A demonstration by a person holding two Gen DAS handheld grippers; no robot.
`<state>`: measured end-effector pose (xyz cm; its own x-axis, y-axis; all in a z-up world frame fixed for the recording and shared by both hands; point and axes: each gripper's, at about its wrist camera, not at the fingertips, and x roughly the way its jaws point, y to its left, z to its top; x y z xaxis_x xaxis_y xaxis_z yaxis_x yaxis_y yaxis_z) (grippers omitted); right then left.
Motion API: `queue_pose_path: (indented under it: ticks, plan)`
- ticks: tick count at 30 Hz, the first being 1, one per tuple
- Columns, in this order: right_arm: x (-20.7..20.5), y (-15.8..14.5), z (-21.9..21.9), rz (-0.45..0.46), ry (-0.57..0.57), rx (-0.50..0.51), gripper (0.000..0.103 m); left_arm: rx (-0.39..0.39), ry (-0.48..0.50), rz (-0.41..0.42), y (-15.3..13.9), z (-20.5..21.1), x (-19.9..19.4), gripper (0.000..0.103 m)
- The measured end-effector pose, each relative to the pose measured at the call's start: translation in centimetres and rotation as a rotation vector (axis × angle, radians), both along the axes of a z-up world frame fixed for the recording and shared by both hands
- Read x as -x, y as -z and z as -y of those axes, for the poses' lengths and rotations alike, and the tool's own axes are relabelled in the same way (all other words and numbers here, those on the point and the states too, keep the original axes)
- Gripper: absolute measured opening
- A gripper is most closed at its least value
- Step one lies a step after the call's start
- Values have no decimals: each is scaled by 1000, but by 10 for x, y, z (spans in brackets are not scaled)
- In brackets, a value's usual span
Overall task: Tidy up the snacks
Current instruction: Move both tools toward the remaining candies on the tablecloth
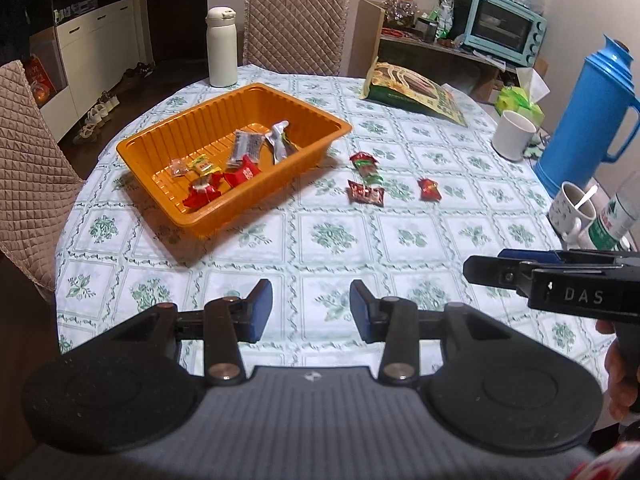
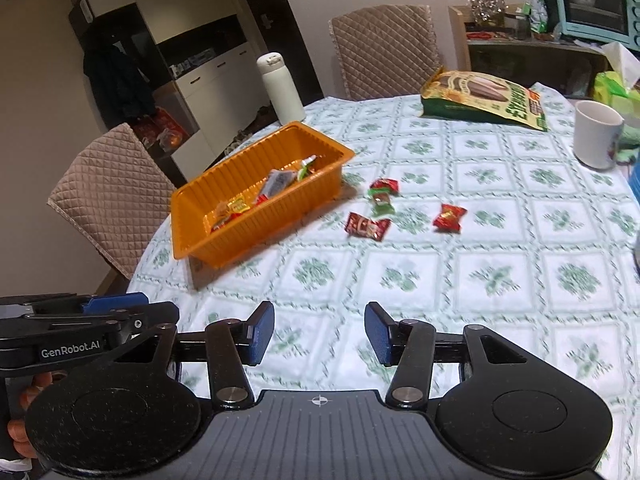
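Note:
An orange plastic tray (image 1: 320,114) (image 2: 188,200) sits on the table at left and holds several small wrapped snacks (image 1: 224,168). Three snacks lie loose on the cloth to its right: a red-green one (image 1: 365,165) (image 2: 383,192), a dark red one (image 1: 366,193) (image 2: 367,226), and a red one (image 1: 429,189) (image 2: 450,217). My left gripper (image 1: 311,314) is open and empty, low over the near table. My right gripper (image 2: 320,334) is open and empty too; it shows side-on in the left wrist view (image 1: 480,270).
A white flask (image 1: 221,46) stands behind the tray. A large snack bag (image 1: 416,92), a white mug (image 1: 513,134), a blue thermos jug (image 1: 588,120) and a cup with a spoon (image 1: 572,208) stand at the right. Quilted chairs surround the table.

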<state>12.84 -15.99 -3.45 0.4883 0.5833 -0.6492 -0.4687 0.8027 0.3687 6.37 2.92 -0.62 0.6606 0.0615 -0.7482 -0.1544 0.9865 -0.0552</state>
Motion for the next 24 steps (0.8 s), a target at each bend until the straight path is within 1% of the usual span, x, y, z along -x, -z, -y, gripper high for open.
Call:
queue_pose_path:
  ticks: [13, 17, 24]
  plan:
    - [23, 4, 24, -10, -6, -11, 53, -28, 5, -18, -2, 28, 22, 39]
    - [26, 5, 27, -11, 0, -17, 53, -38, 22, -13, -4, 32, 20, 39]
    - [22, 8, 31, -22, 33, -10, 53, -24, 60, -19, 2, 33, 2, 39]
